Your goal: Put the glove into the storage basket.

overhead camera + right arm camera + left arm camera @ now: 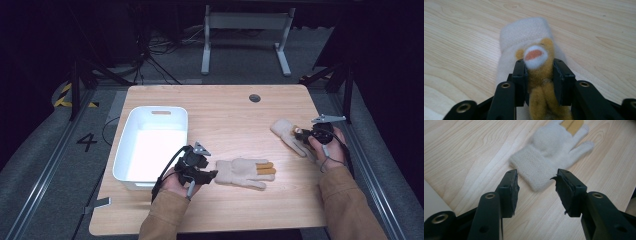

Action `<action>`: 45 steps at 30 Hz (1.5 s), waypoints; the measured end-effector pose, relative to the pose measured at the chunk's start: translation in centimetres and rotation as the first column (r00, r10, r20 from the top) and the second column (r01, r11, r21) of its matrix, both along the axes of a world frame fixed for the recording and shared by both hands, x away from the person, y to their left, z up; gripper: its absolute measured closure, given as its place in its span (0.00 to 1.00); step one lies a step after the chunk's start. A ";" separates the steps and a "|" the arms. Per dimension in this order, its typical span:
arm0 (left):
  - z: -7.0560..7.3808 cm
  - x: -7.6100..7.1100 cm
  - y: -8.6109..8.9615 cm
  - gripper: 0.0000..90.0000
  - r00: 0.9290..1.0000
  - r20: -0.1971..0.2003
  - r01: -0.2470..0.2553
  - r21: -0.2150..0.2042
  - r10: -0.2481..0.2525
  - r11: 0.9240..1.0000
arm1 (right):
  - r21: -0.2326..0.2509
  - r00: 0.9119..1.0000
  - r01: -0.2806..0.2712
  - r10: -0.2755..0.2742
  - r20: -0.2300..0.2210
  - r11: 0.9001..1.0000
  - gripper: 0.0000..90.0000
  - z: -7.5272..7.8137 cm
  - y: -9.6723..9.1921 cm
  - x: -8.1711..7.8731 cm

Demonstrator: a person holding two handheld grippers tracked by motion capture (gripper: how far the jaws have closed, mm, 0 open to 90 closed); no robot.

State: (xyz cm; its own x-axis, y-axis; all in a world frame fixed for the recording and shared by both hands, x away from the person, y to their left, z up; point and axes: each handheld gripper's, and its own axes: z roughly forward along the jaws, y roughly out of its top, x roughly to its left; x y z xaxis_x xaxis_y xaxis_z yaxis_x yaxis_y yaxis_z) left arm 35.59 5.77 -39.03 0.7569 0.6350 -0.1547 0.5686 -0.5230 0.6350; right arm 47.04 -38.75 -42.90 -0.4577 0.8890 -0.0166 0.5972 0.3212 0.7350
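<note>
The right gripper (306, 136), at the right of the high view, is clamped on the brown animal patch (539, 72) sewn to a cream glove (524, 35). In the right gripper view both black pads press the patch's sides at centre frame, its white muzzle and orange mouth poking up between them. That glove (289, 134) lies on the wooden table (225, 115) at mid-right of the high view, cuff pointing toward the upper left, fingers under the gripper.

The left gripper (212, 174), at lower centre-left of the high view, has its jaws parted with nothing gripped. In the left gripper view (535, 188) the two pads stand to either side of the cuff corner of a second cream glove (549, 157); I can't tell whether they touch the knit. This glove (245, 173) lies flat at lower centre of the high view, cuff toward the left gripper, fingers toward the right of the frame, two of them brown-tipped.

A white bin (131, 127) sits at the left of the table, just beside the left hand (177, 186). The two gloves lie well apart.
</note>
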 end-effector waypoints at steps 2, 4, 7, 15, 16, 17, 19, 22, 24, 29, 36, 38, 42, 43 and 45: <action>0.0 0.0 -0.1 0.59 1.000 -0.001 0.002 0.000 -0.002 1.000 | 0.002 1.000 -0.002 0.002 0.000 1.000 0.75 0.3 0.0 -0.1; 0.0 0.1 -0.2 0.59 1.000 -0.001 0.005 -0.001 -0.005 1.000 | -0.007 1.000 -0.012 0.012 0.002 1.000 0.75 1.0 -0.1 -0.4; 0.0 0.1 -0.2 0.59 1.000 -0.003 0.005 -0.004 -0.005 1.000 | -0.005 1.000 -0.020 0.020 0.002 1.000 0.75 1.6 -0.1 -0.8; 0.0 0.4 -0.6 0.58 1.000 -0.010 0.020 -0.002 -0.020 1.000 | 0.015 0.998 -0.059 0.059 0.009 0.998 0.75 3.4 -0.1 -1.9; 0.0 0.5 -0.7 0.58 1.000 -0.009 0.022 -0.004 -0.022 1.000 | 0.014 0.998 -0.064 0.064 0.008 0.998 0.75 3.6 -0.1 -2.0; 0.0 0.5 -0.7 0.58 1.000 -0.009 0.022 -0.004 -0.022 1.000 | 0.011 0.998 -0.068 0.068 0.006 0.998 0.75 3.8 -0.1 -2.2; 0.1 0.6 -0.8 0.58 1.000 -0.013 0.027 -0.008 -0.027 1.000 | 0.003 0.997 -0.077 0.077 0.003 0.997 0.75 4.2 -0.1 -2.5; 0.1 0.7 -0.9 0.58 0.999 -0.013 0.032 -0.008 -0.032 0.999 | 0.006 0.996 -0.093 0.093 -0.001 0.996 0.75 4.8 -0.2 -2.9; 0.2 0.8 -1.0 0.58 0.999 -0.016 0.037 -0.008 -0.037 0.999 | 0.010 0.995 -0.104 0.104 -0.004 0.995 0.75 5.0 -0.2 -3.2; 0.2 0.9 -1.4 0.58 0.999 -0.014 0.043 -0.009 -0.043 0.999 | 0.014 0.992 -0.130 0.130 0.001 0.991 0.75 5.7 -0.2 -3.9; 0.2 1.2 -1.8 0.57 0.998 -0.017 0.056 -0.007 -0.056 0.998 | 0.039 0.981 -0.195 0.195 0.006 0.980 0.75 6.9 0.0 -4.9; 0.2 1.2 -1.9 0.57 0.998 -0.015 0.058 -0.008 -0.058 0.998 | 0.039 0.976 -0.217 0.217 0.007 0.975 0.75 7.2 0.1 -5.1; 0.3 1.2 -2.0 0.57 0.998 -0.014 0.062 -0.008 -0.062 0.998 | 0.040 0.966 -0.260 0.260 0.009 0.965 0.75 7.6 0.6 -5.6; 0.3 1.2 -2.0 0.57 0.998 -0.014 0.062 -0.008 -0.062 0.998 | 0.040 0.966 -0.260 0.260 0.009 0.965 0.75 7.6 0.6 -5.6; 0.3 1.3 -2.1 0.57 0.998 -0.015 0.062 -0.009 -0.062 0.998 | 0.050 0.958 -0.286 0.286 0.013 0.957 0.75 7.8 0.8 -5.8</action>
State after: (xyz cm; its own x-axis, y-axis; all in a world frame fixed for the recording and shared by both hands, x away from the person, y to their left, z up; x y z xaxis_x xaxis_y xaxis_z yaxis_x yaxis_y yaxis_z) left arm 36.85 3.68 -38.73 0.7921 0.5858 -0.1717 0.5451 -0.5523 0.6308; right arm 41.22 -37.96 -35.05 -0.6929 0.7207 0.0217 0.4819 0.4404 0.7575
